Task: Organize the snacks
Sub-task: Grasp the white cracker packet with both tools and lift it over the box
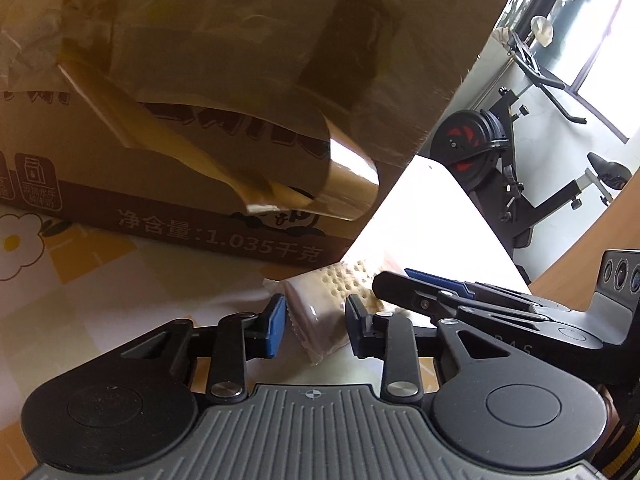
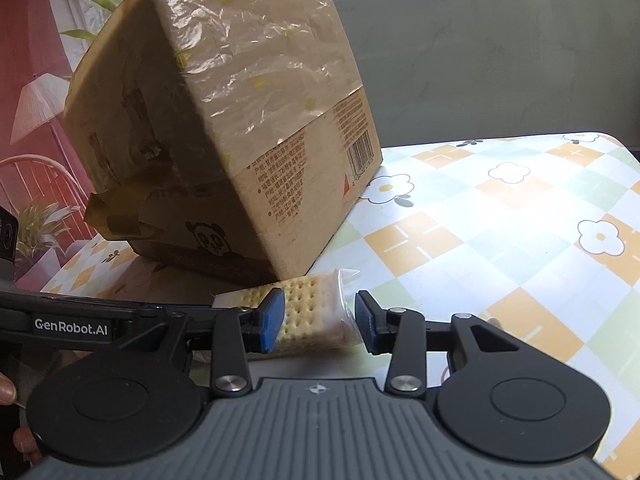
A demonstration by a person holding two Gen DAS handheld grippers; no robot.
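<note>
One cracker packet (image 2: 308, 316) is on view: a clear plastic wrapper with crimped ends over pale, square crackers dotted with rows of small holes. It lies on the flower-patterned tablecloth (image 2: 500, 240) at lower centre of both frames, just in front of the single cardboard box (image 2: 224, 128), which is brown, partly wrapped in film and loose tape, with a panda print and a barcode.

My left gripper (image 1: 315, 322) stands astride one end of the packet; whether its blue pads press the wrapper I cannot tell. My right gripper (image 2: 319, 318) brackets the other end, jaws parted, the right pad clear of the wrapper. Grippers counted: two.
</note>
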